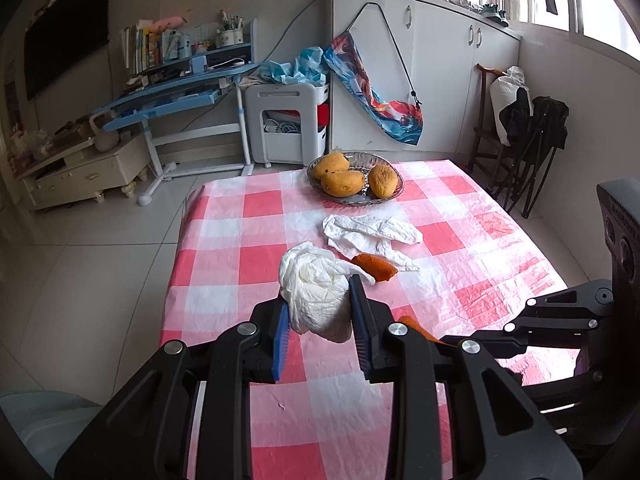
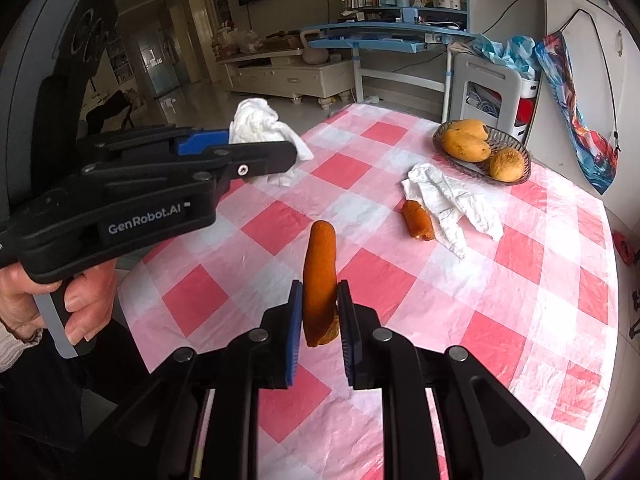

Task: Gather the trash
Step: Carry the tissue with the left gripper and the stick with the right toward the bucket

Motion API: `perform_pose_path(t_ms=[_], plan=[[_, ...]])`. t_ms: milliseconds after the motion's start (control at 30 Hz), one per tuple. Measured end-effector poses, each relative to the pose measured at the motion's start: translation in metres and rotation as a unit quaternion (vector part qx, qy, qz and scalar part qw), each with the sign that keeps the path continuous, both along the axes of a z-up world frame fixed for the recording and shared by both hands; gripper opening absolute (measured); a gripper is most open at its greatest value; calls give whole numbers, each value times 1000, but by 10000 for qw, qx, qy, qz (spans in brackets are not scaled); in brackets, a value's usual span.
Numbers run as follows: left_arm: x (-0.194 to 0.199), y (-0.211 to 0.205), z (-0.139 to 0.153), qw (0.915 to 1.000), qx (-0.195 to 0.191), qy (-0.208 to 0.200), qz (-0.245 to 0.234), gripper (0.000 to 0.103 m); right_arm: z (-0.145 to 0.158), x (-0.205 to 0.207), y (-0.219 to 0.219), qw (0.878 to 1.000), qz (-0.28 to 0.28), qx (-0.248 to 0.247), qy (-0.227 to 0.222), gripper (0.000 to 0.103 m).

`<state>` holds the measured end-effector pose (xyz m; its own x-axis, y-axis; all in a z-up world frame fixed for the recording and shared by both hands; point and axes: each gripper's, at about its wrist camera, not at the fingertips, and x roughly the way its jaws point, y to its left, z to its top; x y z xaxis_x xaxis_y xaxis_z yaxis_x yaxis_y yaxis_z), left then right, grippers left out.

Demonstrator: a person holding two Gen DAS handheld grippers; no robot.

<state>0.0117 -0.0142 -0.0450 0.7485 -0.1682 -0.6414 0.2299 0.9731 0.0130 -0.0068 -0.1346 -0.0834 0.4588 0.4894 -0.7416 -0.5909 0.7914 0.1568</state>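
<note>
My left gripper [image 1: 318, 300] is shut on a crumpled white tissue wad [image 1: 316, 292], held above the red-and-white checked tablecloth [image 1: 260, 208]. From the right wrist view that same gripper [image 2: 262, 148] shows side-on at the left, with the tissue wad [image 2: 256, 120] bulging out of its tip. My right gripper [image 2: 319, 300] is shut on a long orange peel strip [image 2: 319, 268] that stands upright between its pads. On the cloth lie a flat crumpled white tissue [image 1: 370, 234] [image 2: 450, 198] and a shorter orange peel piece [image 1: 376, 266] [image 2: 418, 220] touching its near edge.
A glass bowl [image 1: 356, 196] [image 2: 516, 150] holding three mangoes stands at the table's far side. Beyond it are a white storage cart [image 1: 286, 120], white cupboards [image 1: 440, 60] and a blue desk [image 1: 172, 96]. A person's hand [image 2: 76, 300] grips the left tool's handle.
</note>
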Motion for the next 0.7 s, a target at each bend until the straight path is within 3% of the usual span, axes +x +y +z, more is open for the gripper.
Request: perform_pose_path(t_ms=[700], plan=[[8,1,-6,10000,-66,62,29,27,-7,-2,10,9993,251,-263,61,18]])
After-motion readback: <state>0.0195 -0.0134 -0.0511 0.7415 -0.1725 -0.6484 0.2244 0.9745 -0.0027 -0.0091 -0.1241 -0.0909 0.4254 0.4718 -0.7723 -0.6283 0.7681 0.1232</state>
